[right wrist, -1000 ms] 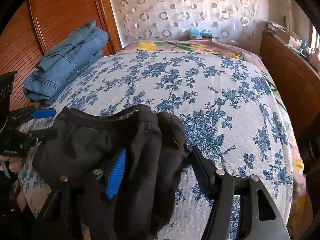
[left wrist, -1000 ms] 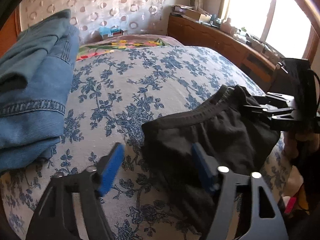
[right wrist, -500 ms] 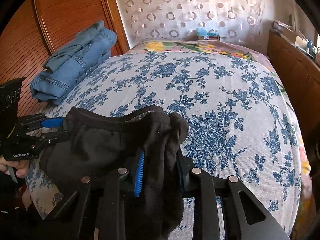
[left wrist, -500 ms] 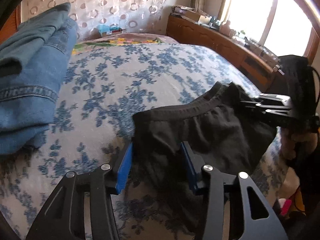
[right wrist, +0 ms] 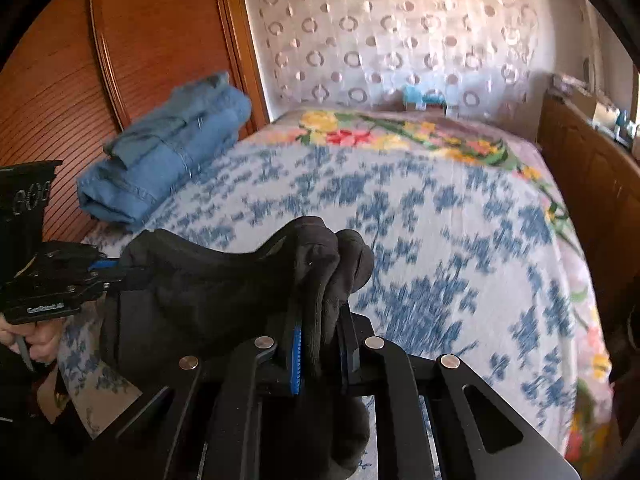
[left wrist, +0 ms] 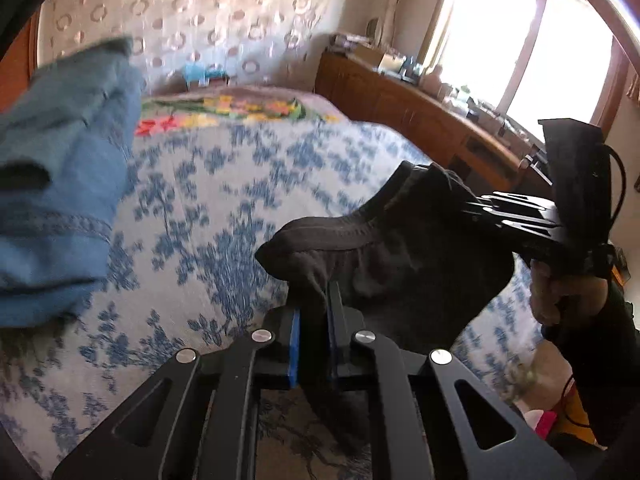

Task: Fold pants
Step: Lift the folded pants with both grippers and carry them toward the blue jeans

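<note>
The black pants (left wrist: 400,248) hang by their waistband between my two grippers, lifted just off the floral bed cover (left wrist: 224,184). In the left wrist view my left gripper (left wrist: 314,300) has its jaws closing, blue pads pressed on the waistband's near corner. My right gripper (left wrist: 476,208) holds the far corner there. The right wrist view shows the right gripper (right wrist: 320,320) closing too, with a thick bunch of the pants (right wrist: 208,280) pinched between its pads. The left gripper (right wrist: 116,268) clamps the other end at left.
Folded blue jeans (right wrist: 168,156) lie at the bed's left edge beside a wooden wardrobe (right wrist: 120,60). A cluttered wooden sideboard (left wrist: 420,108) runs along the right under a bright window. A hand (left wrist: 560,292) grips the right tool.
Both grippers went from open around the waistband to closed on it. Both have then risen a little, lifting the waistband off the bed cover.
</note>
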`<state>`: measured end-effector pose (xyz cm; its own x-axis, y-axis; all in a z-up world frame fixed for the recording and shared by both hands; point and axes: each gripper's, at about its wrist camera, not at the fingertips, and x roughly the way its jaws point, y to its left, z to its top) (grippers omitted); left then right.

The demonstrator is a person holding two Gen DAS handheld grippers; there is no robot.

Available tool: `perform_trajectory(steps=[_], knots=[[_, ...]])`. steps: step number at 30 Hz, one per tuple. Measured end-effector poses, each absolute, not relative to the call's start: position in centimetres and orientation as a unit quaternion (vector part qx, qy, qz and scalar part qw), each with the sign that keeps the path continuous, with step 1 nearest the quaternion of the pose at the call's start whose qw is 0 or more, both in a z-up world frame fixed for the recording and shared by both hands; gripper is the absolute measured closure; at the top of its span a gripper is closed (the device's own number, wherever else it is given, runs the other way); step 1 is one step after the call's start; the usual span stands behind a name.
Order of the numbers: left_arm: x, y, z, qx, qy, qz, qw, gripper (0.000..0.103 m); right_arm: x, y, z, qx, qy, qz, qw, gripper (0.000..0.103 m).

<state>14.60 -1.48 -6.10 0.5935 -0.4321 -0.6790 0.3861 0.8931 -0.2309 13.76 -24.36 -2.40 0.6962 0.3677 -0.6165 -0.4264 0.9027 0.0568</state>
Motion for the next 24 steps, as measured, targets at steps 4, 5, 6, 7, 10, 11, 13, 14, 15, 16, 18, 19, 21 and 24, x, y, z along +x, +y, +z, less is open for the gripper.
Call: perform_trajectory(steps=[4, 5, 6, 7, 10, 11, 13, 14, 15, 16, 18, 19, 21, 24], knots=[[13.4, -1.0, -3.4, -0.026, 0.36, -0.228, 0.904, 0.092, 12.8, -24.3, -0.1, -0.049, 0.297, 0.223, 0.927, 0.09], [13.3, -0.8, -2.9, -0.023, 0.354, -0.225, 0.908, 0.092, 12.5, -24.2, 0.5, -0.05, 0.29, 0.225, 0.929, 0.09], [13.0, -0.7, -2.3, -0.021, 0.346, -0.223, 0.911, 0.092, 12.2, -24.2, 0.9, -0.051, 0.284, 0.227, 0.93, 0.09], [12.8, -0.6, -1.7, -0.019, 0.34, -0.221, 0.914, 0.092, 12.0, -24.1, 1.4, -0.053, 0.278, 0.229, 0.931, 0.09], [12.3, -0.1, -0.5, -0.014, 0.324, -0.213, 0.921, 0.092, 11.2, -23.5, 2.6, -0.061, 0.26, 0.234, 0.935, 0.09], [12.1, 0.0, -0.2, -0.013, 0.321, -0.211, 0.923, 0.092, 11.1, -23.4, 2.8, -0.061, 0.256, 0.235, 0.936, 0.09], [12.1, 0.3, 0.3, -0.01, 0.316, -0.205, 0.926, 0.092, 10.8, -23.4, 3.1, -0.062, 0.249, 0.239, 0.937, 0.09], [12.1, 0.3, 0.3, -0.007, 0.314, -0.202, 0.927, 0.092, 10.8, -23.4, 3.3, -0.062, 0.246, 0.241, 0.937, 0.09], [12.1, 0.4, 0.5, -0.004, 0.311, -0.199, 0.929, 0.092, 10.8, -23.2, 3.5, -0.063, 0.244, 0.242, 0.937, 0.09], [12.0, 0.6, 0.7, -0.003, 0.308, -0.196, 0.931, 0.092, 11.0, -23.1, 3.6, -0.065, 0.243, 0.243, 0.937, 0.09], [11.8, 0.9, 1.0, -0.003, 0.304, -0.192, 0.933, 0.092, 11.3, -22.6, 3.7, -0.07, 0.238, 0.245, 0.937, 0.09], [11.7, 1.1, 1.1, -0.003, 0.301, -0.19, 0.935, 0.092, 11.6, -22.5, 3.5, -0.072, 0.237, 0.246, 0.937, 0.09], [11.7, 1.4, 1.3, -0.002, 0.298, -0.186, 0.936, 0.092, 12.0, -22.2, 3.5, -0.075, 0.235, 0.249, 0.937, 0.09], [11.8, 2.1, 1.5, -0.003, 0.292, -0.18, 0.939, 0.092, 12.7, -22.0, 3.5, -0.081, 0.23, 0.253, 0.936, 0.09]])
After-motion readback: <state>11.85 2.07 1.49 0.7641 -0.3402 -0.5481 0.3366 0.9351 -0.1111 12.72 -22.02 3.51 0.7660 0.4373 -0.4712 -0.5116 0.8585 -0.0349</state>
